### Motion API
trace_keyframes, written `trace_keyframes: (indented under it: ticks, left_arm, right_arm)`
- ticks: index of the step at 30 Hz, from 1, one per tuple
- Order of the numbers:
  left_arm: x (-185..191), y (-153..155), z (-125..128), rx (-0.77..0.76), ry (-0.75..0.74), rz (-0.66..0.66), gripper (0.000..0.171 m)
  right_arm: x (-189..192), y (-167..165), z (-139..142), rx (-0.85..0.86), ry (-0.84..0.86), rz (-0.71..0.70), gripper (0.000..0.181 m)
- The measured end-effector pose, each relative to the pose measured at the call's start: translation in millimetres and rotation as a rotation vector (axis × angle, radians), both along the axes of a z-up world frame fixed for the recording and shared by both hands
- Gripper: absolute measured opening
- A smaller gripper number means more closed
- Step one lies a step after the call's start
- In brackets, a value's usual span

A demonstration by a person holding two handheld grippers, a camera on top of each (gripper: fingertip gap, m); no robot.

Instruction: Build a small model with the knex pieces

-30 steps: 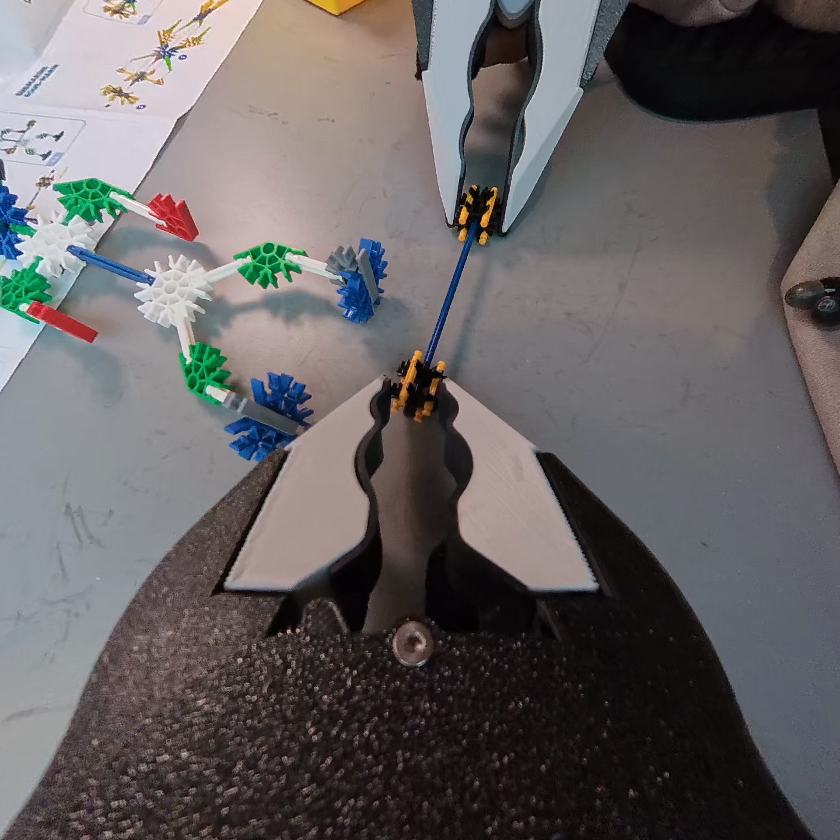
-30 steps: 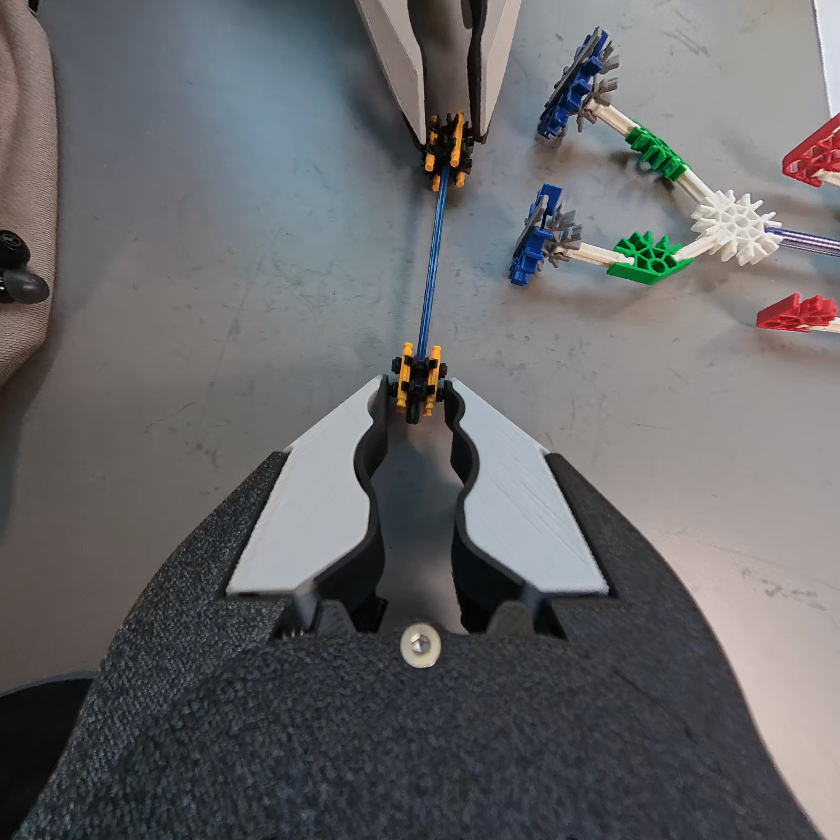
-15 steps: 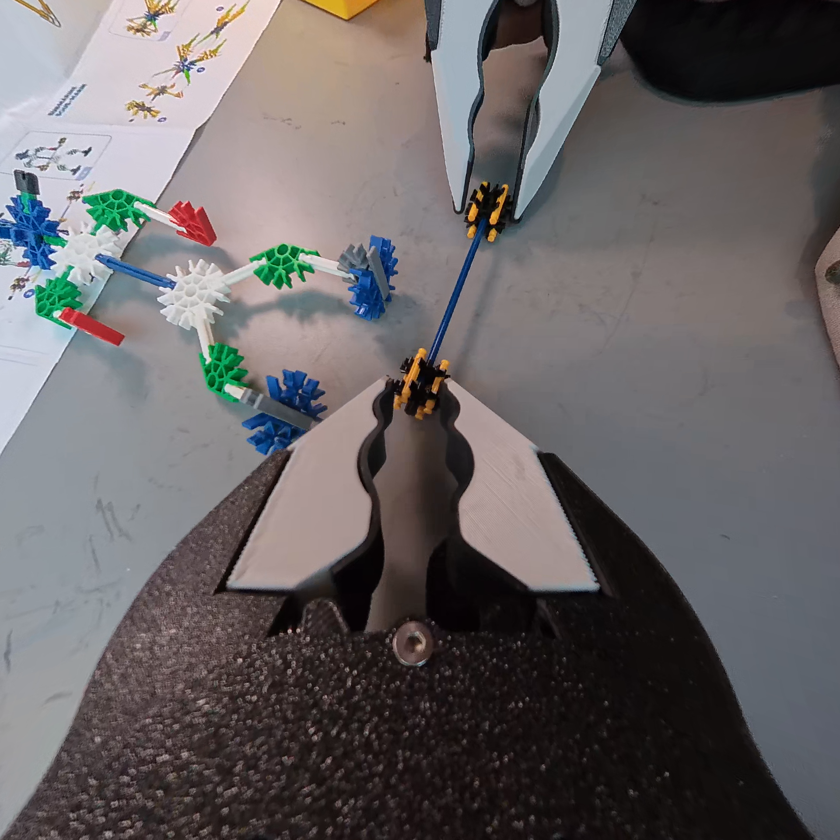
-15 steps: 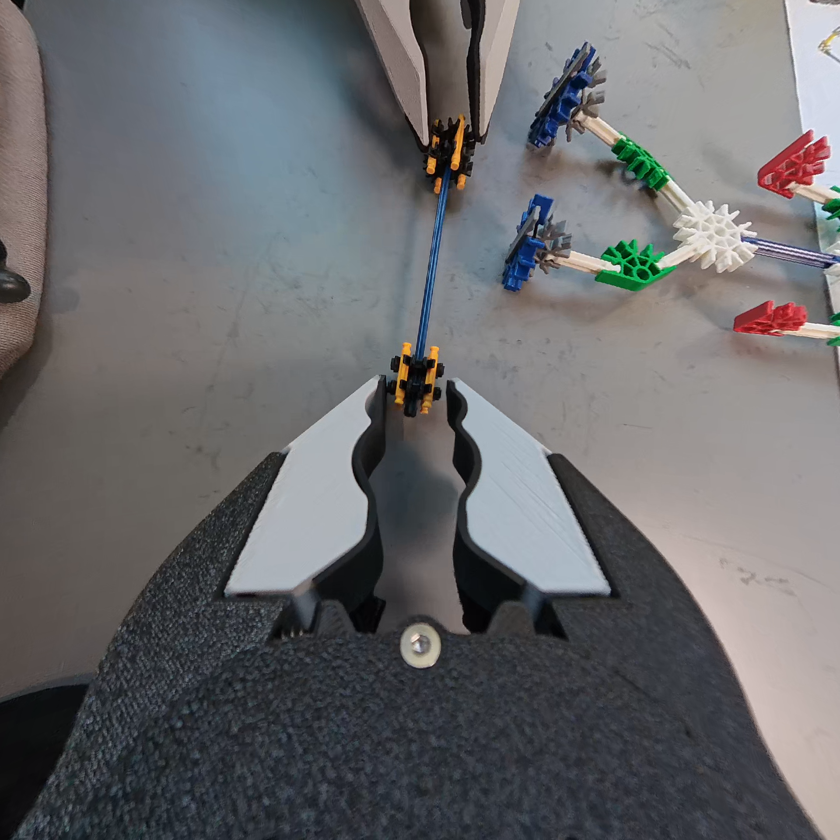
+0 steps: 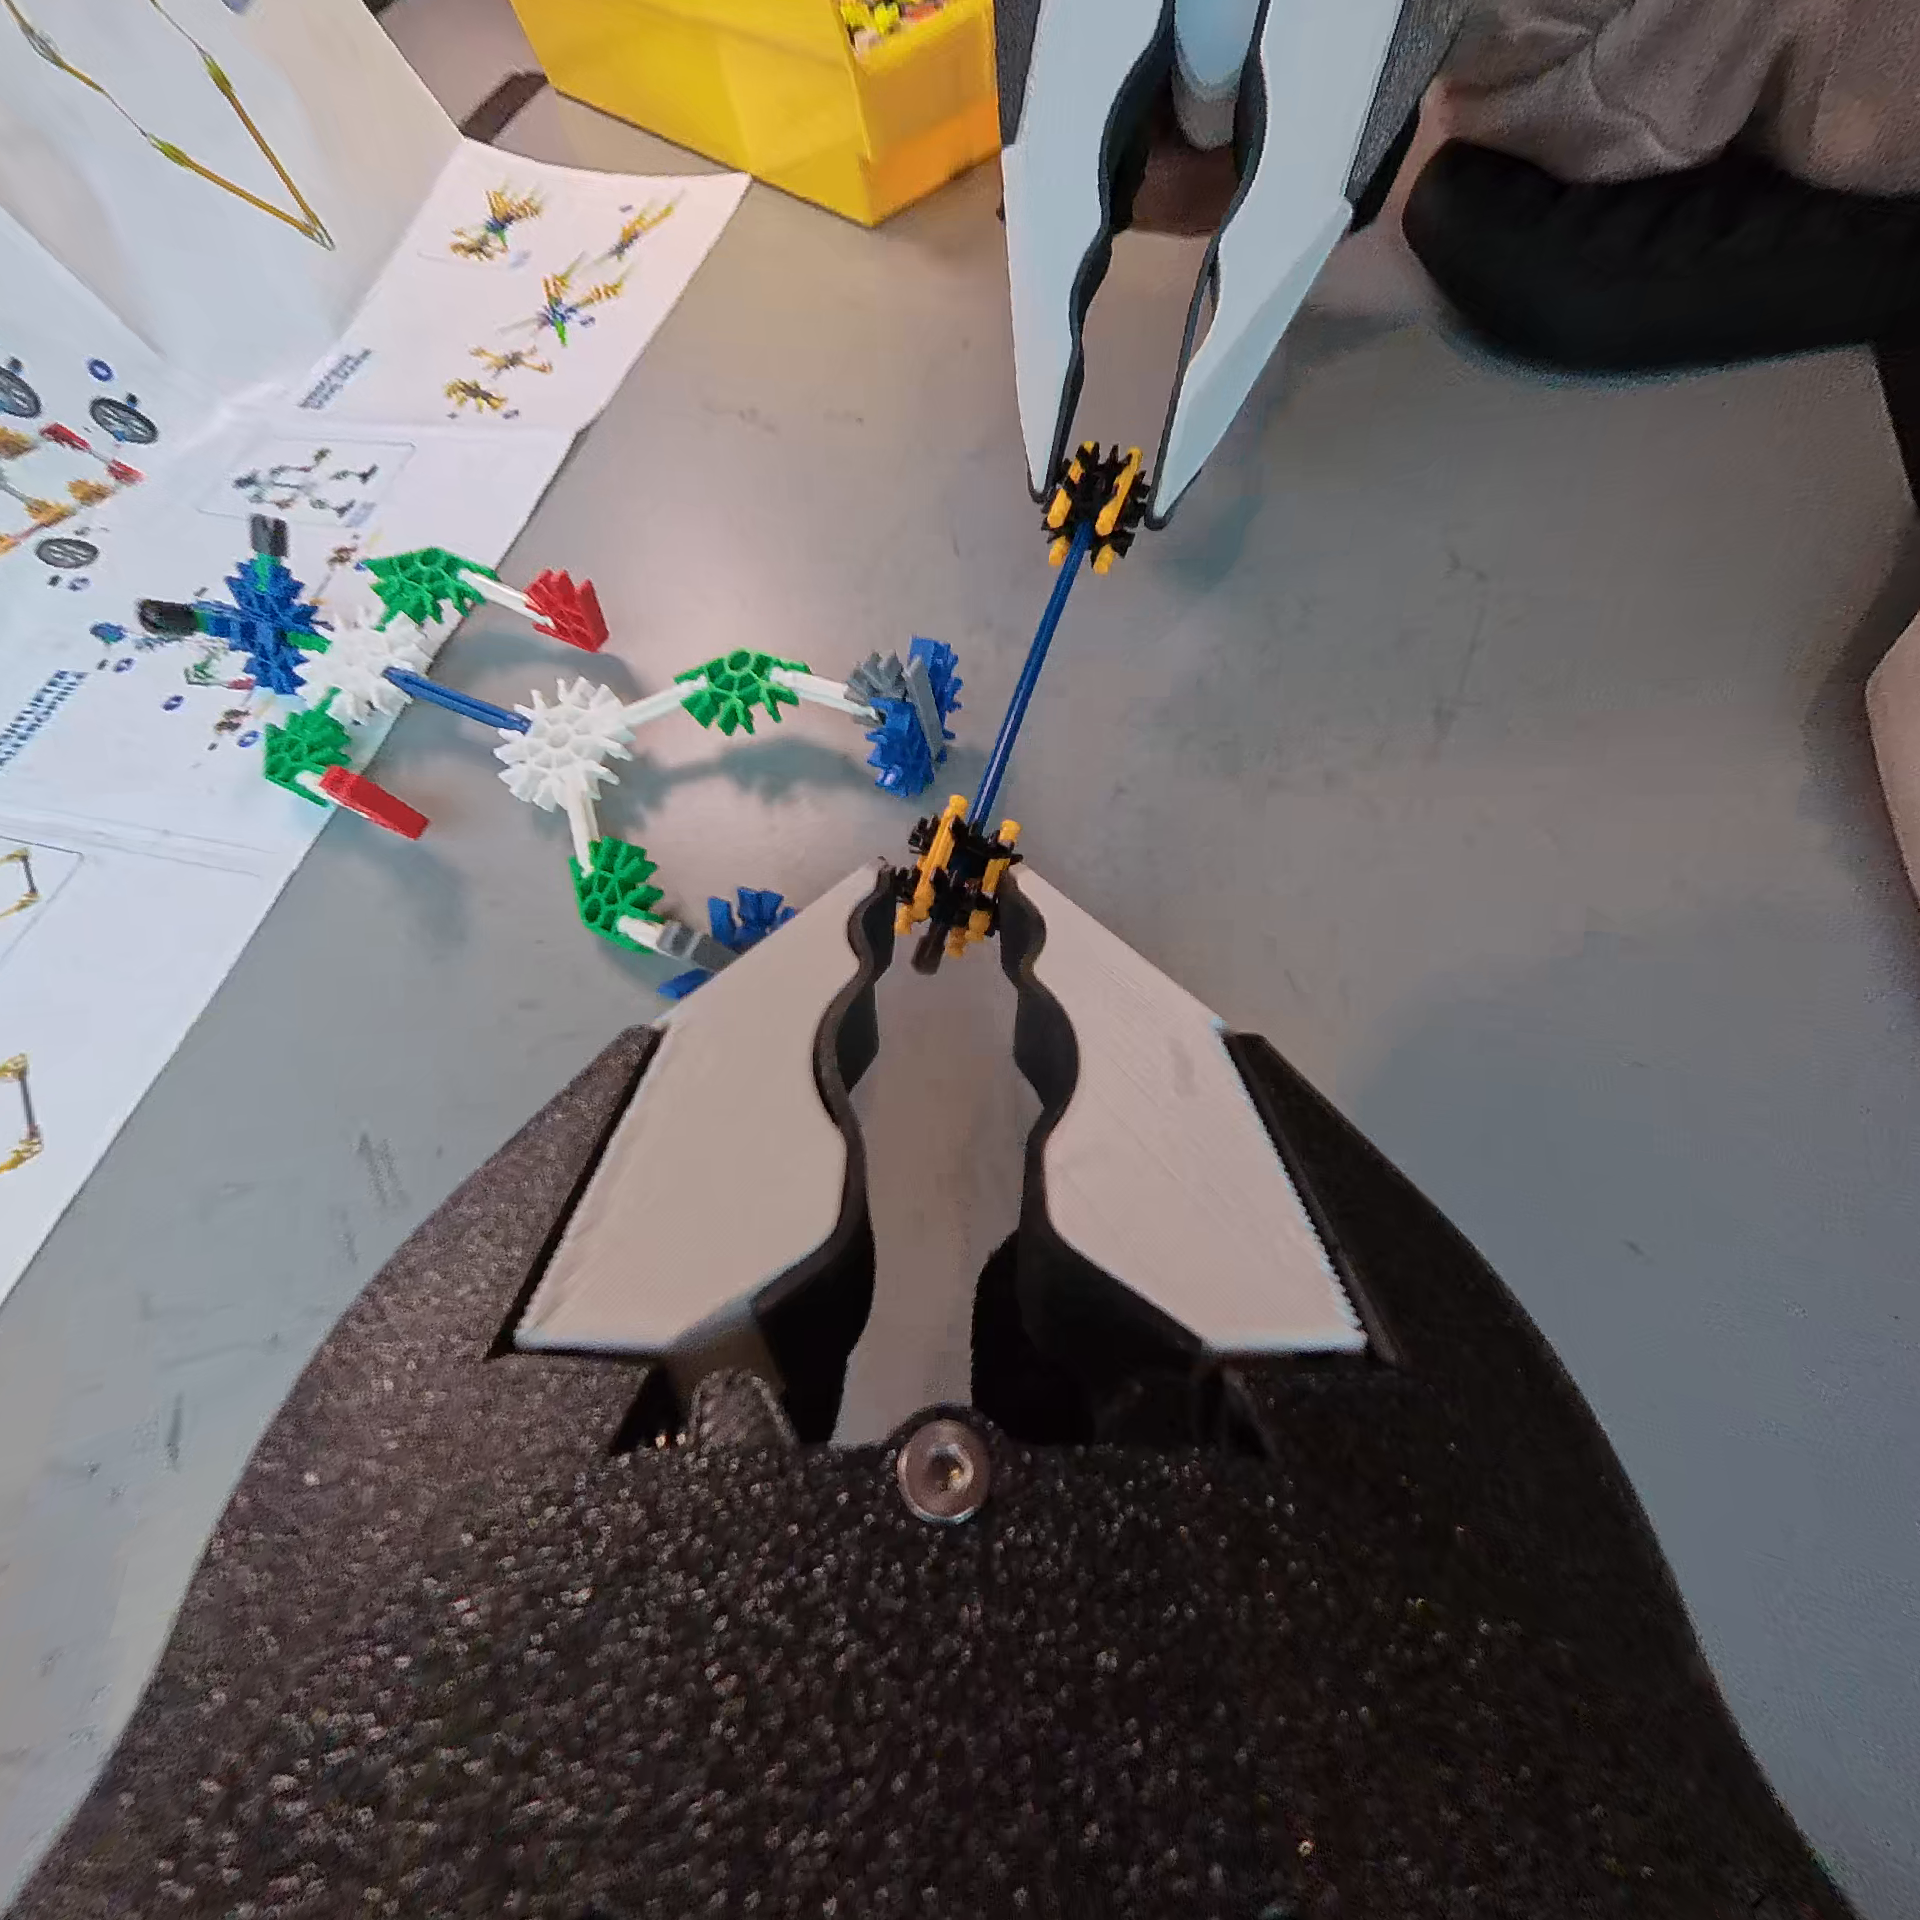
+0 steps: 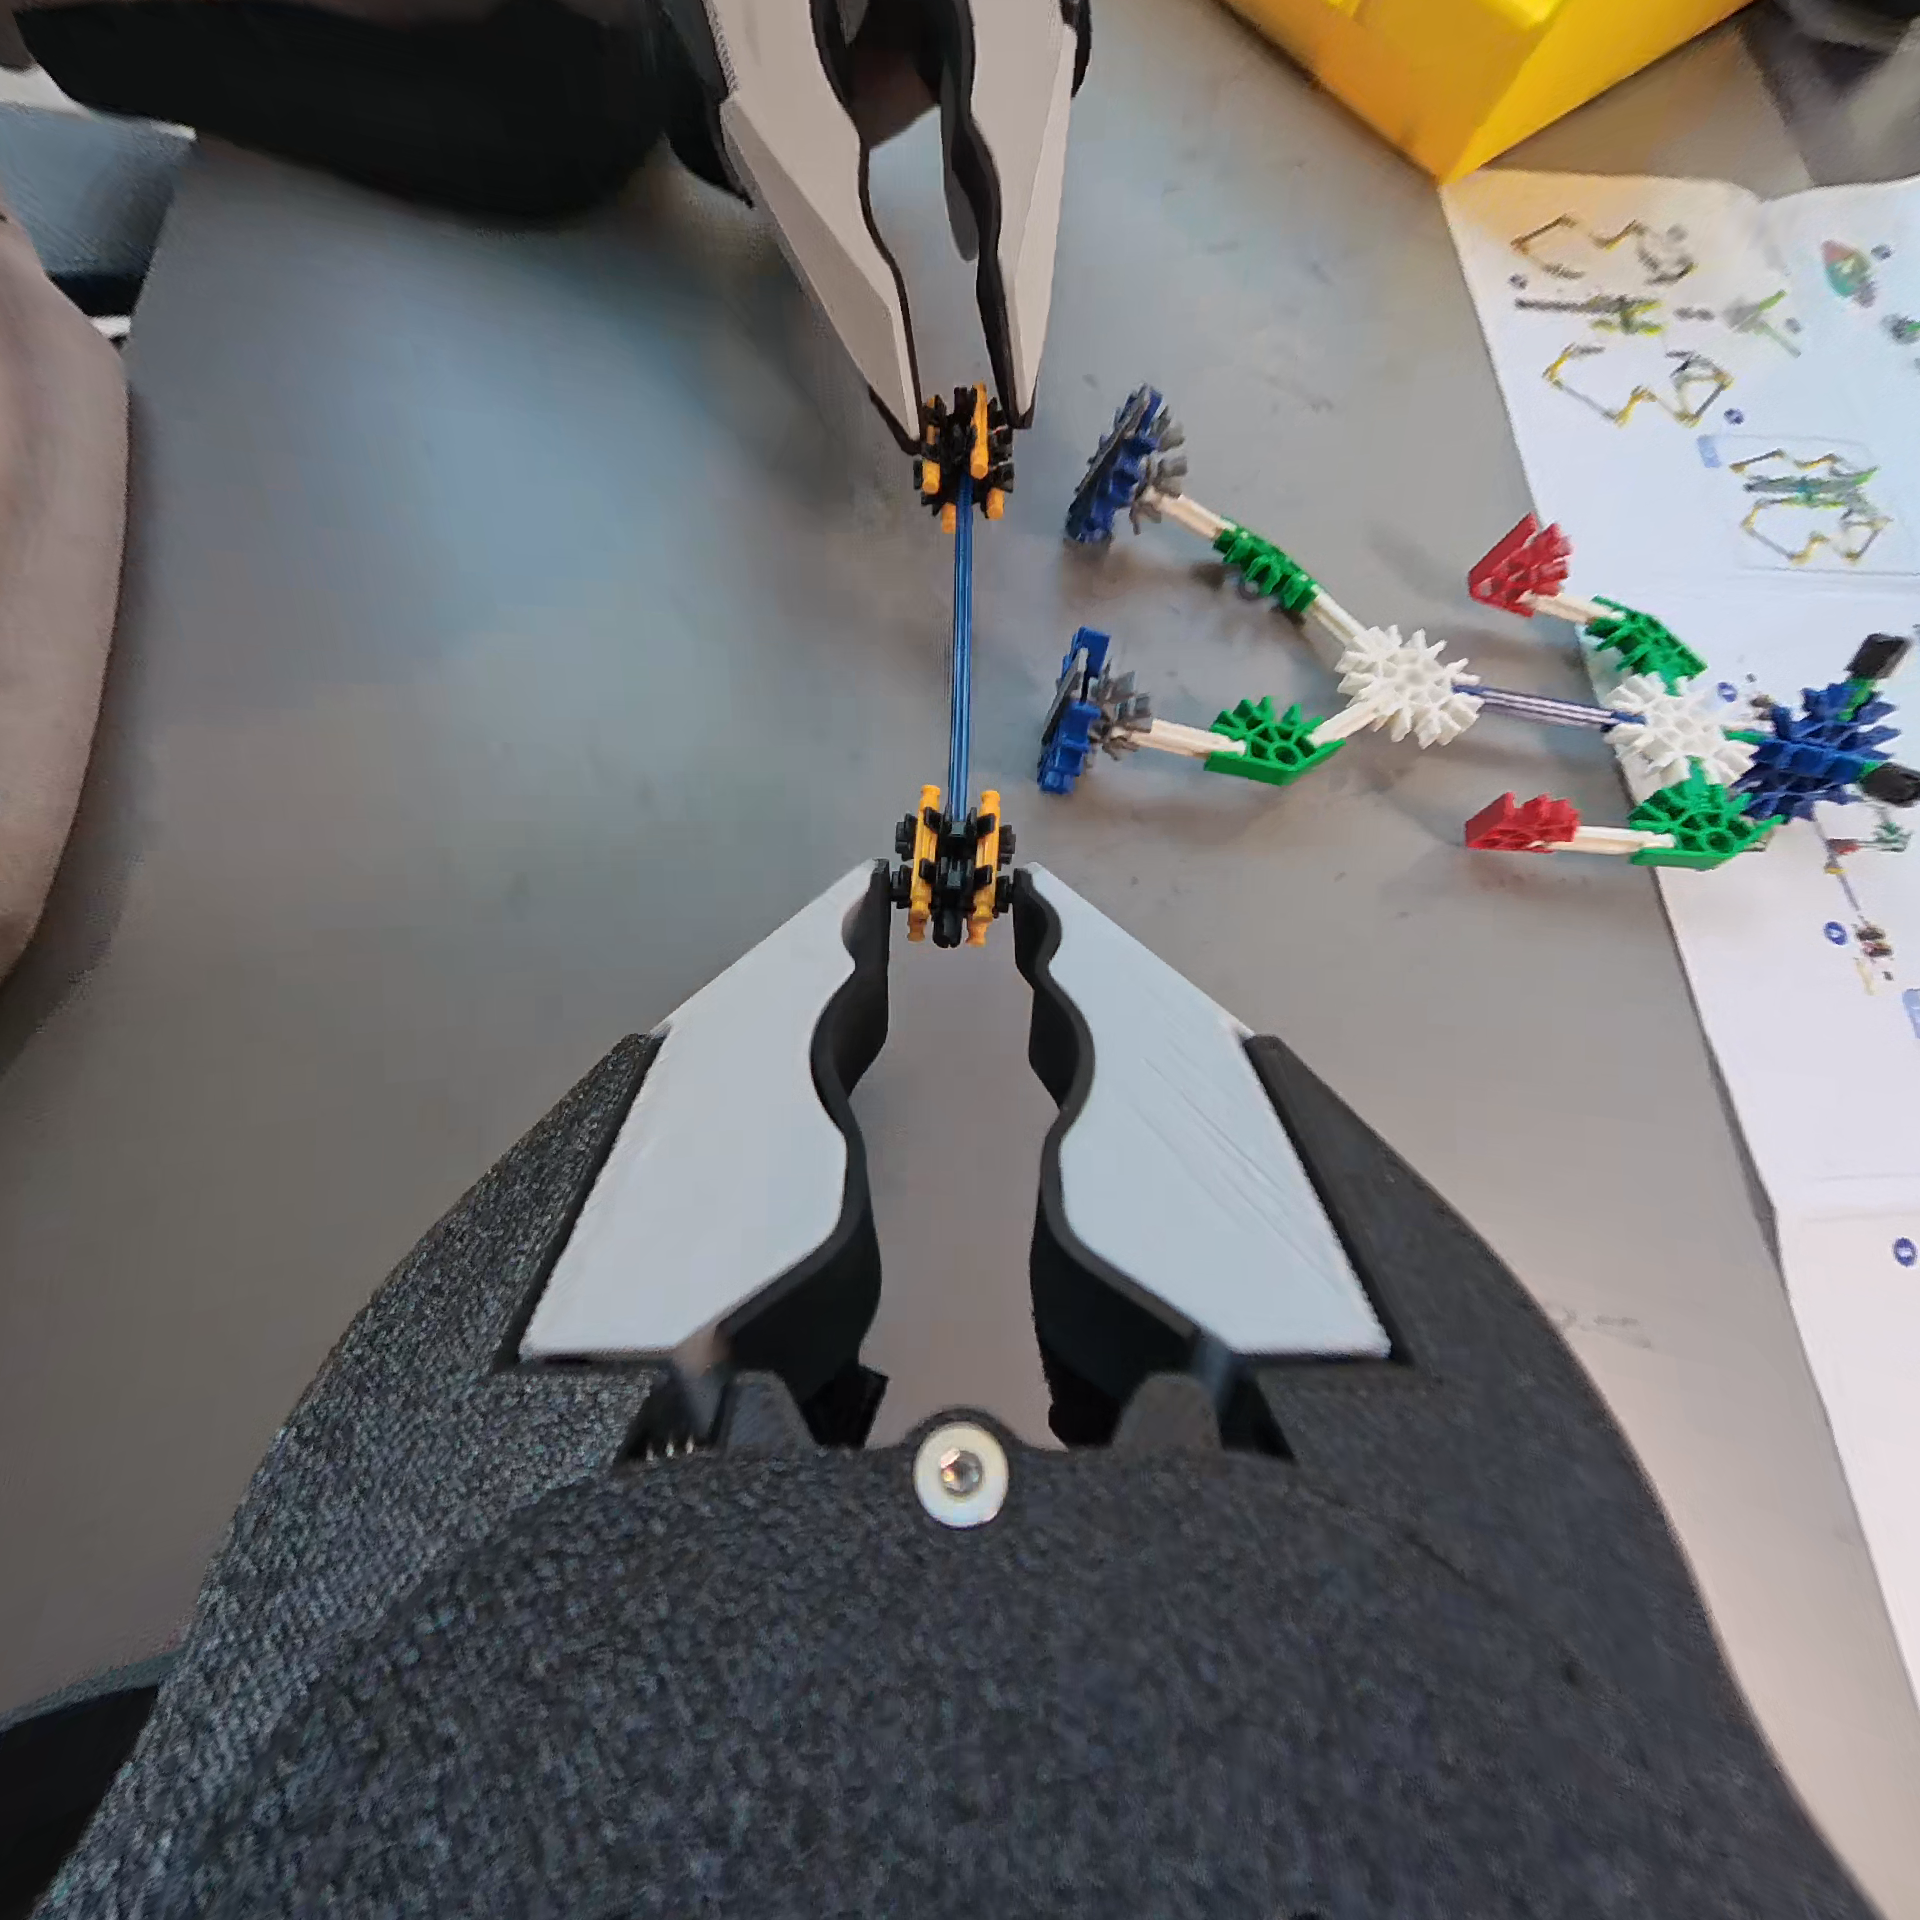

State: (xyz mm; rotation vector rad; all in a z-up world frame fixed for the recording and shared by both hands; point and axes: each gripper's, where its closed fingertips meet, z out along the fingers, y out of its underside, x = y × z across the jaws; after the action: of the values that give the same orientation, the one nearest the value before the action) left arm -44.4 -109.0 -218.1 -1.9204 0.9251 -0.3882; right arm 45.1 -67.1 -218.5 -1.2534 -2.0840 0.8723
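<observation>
Blue rod [image 5: 1023, 691], black-and-yellow wheel ends

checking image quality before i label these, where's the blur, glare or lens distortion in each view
Left wrist view: the held wheel-and-rod piece is sharp; the instruction sheet and yellow box are smeared at the warped wide-angle edge; the colourful model throws soft shadows. Right wrist view: the sheet is blurred, with a pale sheen on the grey table.

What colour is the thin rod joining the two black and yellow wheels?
Blue. The rod shows best in the left wrist view, spanning between the two grippers.
</observation>
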Motion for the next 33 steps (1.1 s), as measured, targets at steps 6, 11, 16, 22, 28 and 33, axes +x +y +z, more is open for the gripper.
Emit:
trace_keyframes:
  ticks: [6,11,16,22,28,33]
  left_arm:
    - [-22.6,22.8,22.1,0.088,0.020,0.039,0.019]
    - [-55.3,75.0,28.4,0.076,0.020,0.065,0.019]
    - [-73.3,120.2,9.5,0.052,0.016,0.079,0.019]
    - [-77.2,130.2,0.2,0.072,0.024,0.054,0.019]
    - [-81.7,139.2,11.2,0.124,0.027,0.054,0.018]
    - [-87.1,144.2,7.2,0.095,-0.008,0.071,0.019]
  right_arm:
    - [-19.4,23.9,30.0,-0.007,0.139,-0.085,0.022]
    - [-46.8,71.9,44.2,0.073,0.136,-0.157,0.022]
    - [-65.3,110.3,25.3,0.082,0.100,-0.214,0.022]
    - [-68.1,119.9,7.7,0.040,0.103,-0.237,0.022]
    - [-76.5,118.3,16.5,-0.017,0.169,-0.250,0.022]
    - [-79.3,117.6,13.6,-0.024,0.176,-0.262,0.022]
